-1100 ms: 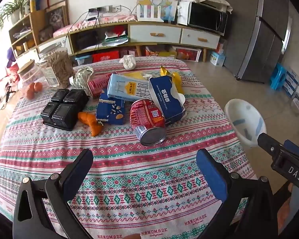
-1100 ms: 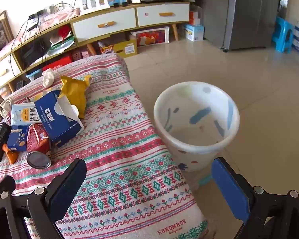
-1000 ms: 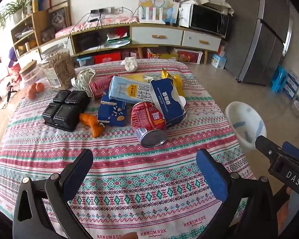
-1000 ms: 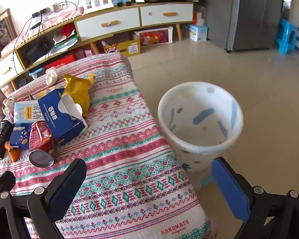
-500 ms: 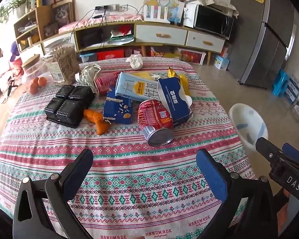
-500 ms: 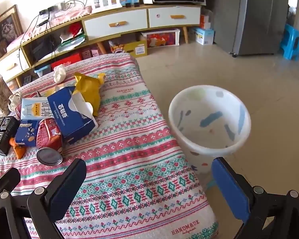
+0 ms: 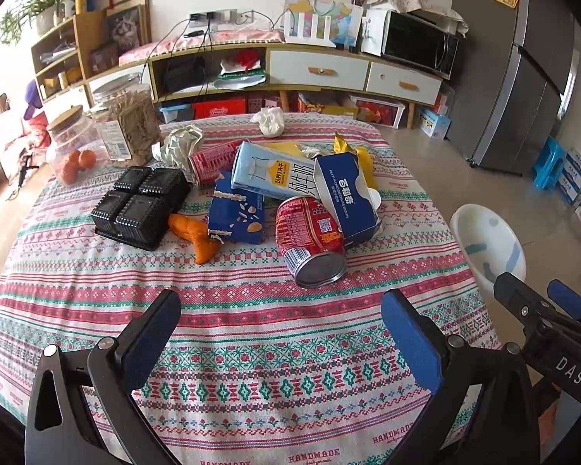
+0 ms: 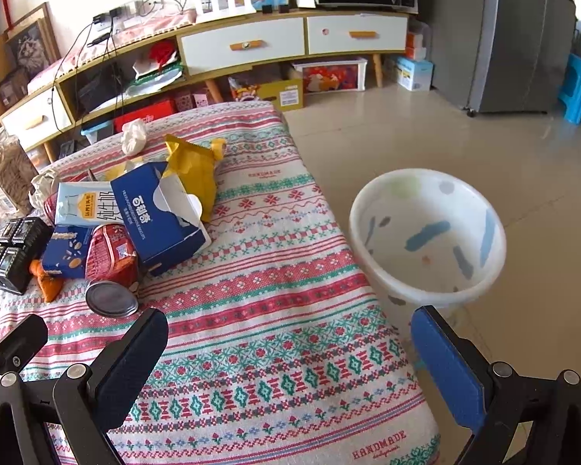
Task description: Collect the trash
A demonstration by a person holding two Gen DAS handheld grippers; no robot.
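A pile of trash lies mid-table: a red can (image 7: 310,238) on its side, a dark blue tissue box (image 7: 344,197), a light blue milk carton (image 7: 275,172), a blue snack box (image 7: 234,213), an orange wrapper (image 7: 199,238), a yellow bag (image 8: 197,170) and crumpled paper (image 7: 269,121). My left gripper (image 7: 279,333) is open and empty, above the cloth just short of the can. My right gripper (image 8: 286,352) is open and empty at the table's right edge. A white bin (image 8: 426,240) stands on the floor to the right; it also shows in the left wrist view (image 7: 486,242).
A black plastic tray (image 7: 143,201) and two glass jars (image 7: 124,128) stand at the table's left. The patterned tablecloth (image 7: 251,348) covers the table. A long cabinet (image 8: 251,42) and a grey fridge (image 8: 523,35) stand behind. A blue stool (image 8: 579,89) is far right.
Both grippers have edged forward towards the pile, so the trash and bin look a little nearer. Both stay open. Nothing on the table has moved.
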